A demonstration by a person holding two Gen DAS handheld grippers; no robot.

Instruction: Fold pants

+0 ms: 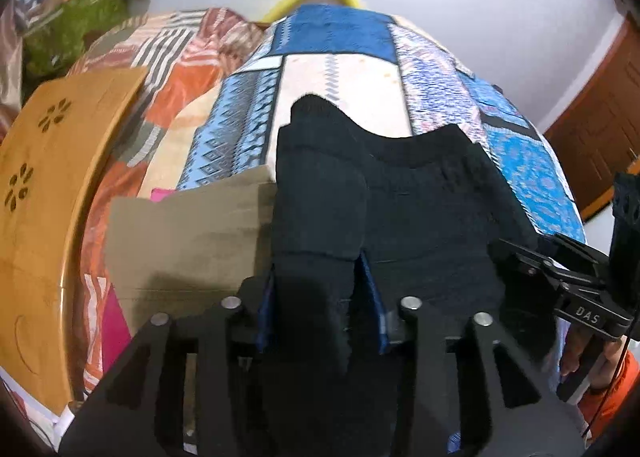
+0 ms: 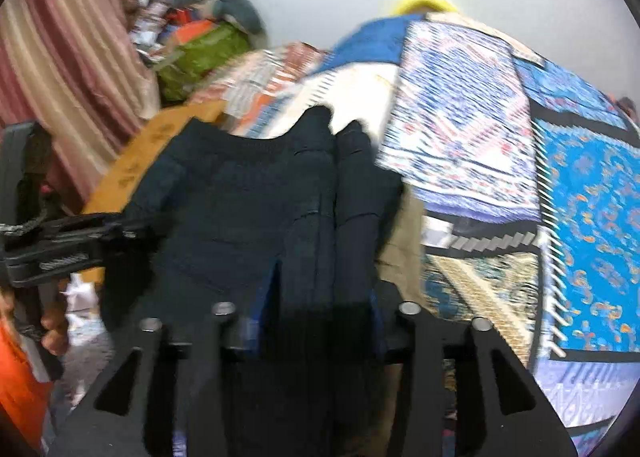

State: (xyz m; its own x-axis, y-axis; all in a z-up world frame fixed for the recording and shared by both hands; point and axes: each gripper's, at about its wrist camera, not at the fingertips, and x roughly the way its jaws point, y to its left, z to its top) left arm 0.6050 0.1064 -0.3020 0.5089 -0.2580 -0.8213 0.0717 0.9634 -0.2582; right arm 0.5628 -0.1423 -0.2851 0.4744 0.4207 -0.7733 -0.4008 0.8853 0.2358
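Observation:
The black pants (image 1: 420, 197) lie bunched on the patterned blanket (image 1: 340, 69), their far edge wavy and raised. A thick fold of them runs back between the blue pads (image 1: 370, 285) of my left gripper (image 1: 320, 269), whose jaws stand apart and loosely flank the fold. In the right wrist view the pants (image 2: 240, 197) likewise pass between the fingers of my right gripper (image 2: 324, 281), which are spread with no visible squeeze on the cloth. The two tools sit side by side at the near edge of the pants; the right tool's clamp (image 1: 580, 289) shows at the left view's right edge.
A tan folded garment (image 1: 192, 225) lies under the pants on the left. A wooden board (image 1: 40, 177) with flower cut-outs borders the bed. A green bag (image 1: 76, 29) and piled items sit at the back left, a striped curtain (image 2: 60, 37) beside them, and a brown door (image 1: 600, 117) at the right.

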